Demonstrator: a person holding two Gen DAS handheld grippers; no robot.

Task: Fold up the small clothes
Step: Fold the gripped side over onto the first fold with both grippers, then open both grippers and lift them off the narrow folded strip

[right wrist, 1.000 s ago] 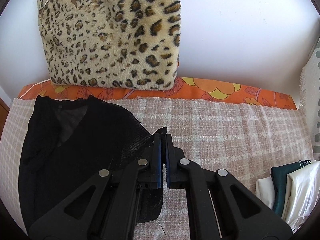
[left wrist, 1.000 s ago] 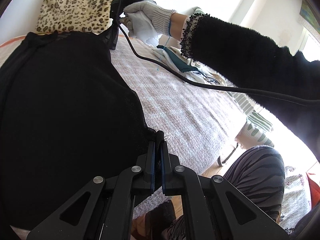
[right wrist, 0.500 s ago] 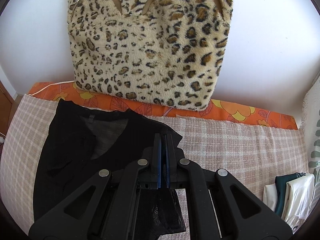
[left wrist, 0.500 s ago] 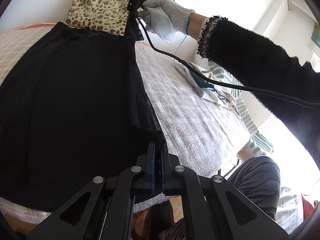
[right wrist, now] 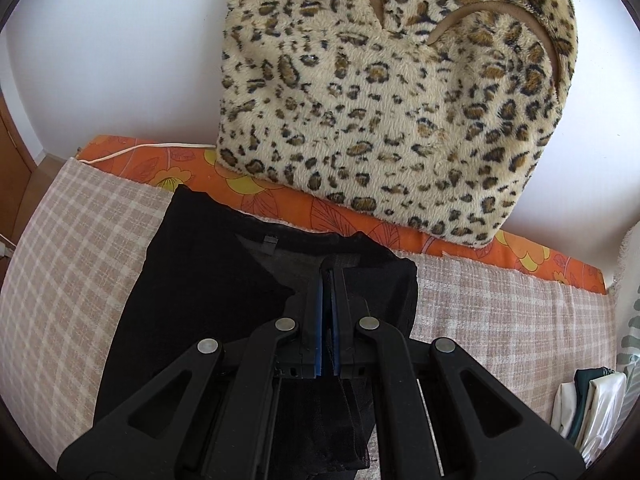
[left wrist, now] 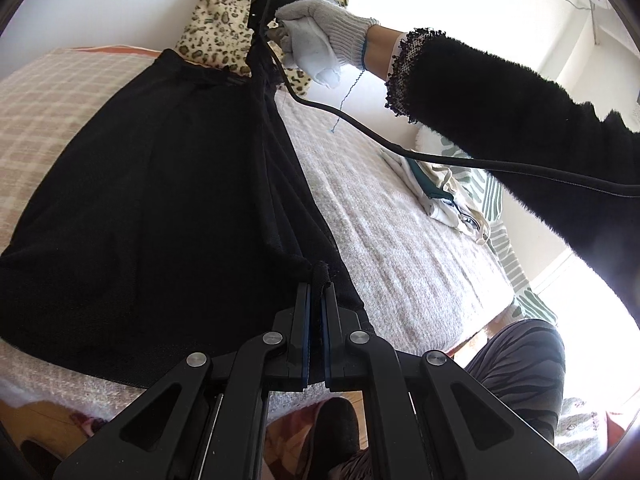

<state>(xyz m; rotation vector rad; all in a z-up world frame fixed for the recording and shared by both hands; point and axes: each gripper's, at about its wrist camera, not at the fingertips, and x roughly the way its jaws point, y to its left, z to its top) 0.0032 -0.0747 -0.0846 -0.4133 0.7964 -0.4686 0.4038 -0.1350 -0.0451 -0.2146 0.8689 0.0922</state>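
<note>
A black sheer garment (left wrist: 152, 200) lies spread on the checked pink blanket (left wrist: 400, 240) of a bed. My left gripper (left wrist: 318, 280) is shut on the garment's near right corner. My right gripper (right wrist: 329, 276) is shut on its far right corner by the neckline (right wrist: 256, 252); it shows in the left wrist view (left wrist: 260, 28), held by a gloved hand. The right edge of the garment is lifted and stretched between the two grippers; the rest rests on the blanket (right wrist: 80, 260).
A leopard-print cushion (right wrist: 400, 100) leans on the white wall behind the garment, above an orange floral sheet (right wrist: 304, 208). A pile of white and green clothes (left wrist: 444, 196) lies to the right; it also shows in the right wrist view (right wrist: 592, 404). The bed's front edge is near my left gripper.
Both grippers have moved toward the cushion with the garment's right edge. The garment has been drawn flatter and now lies spread over the blanket.
</note>
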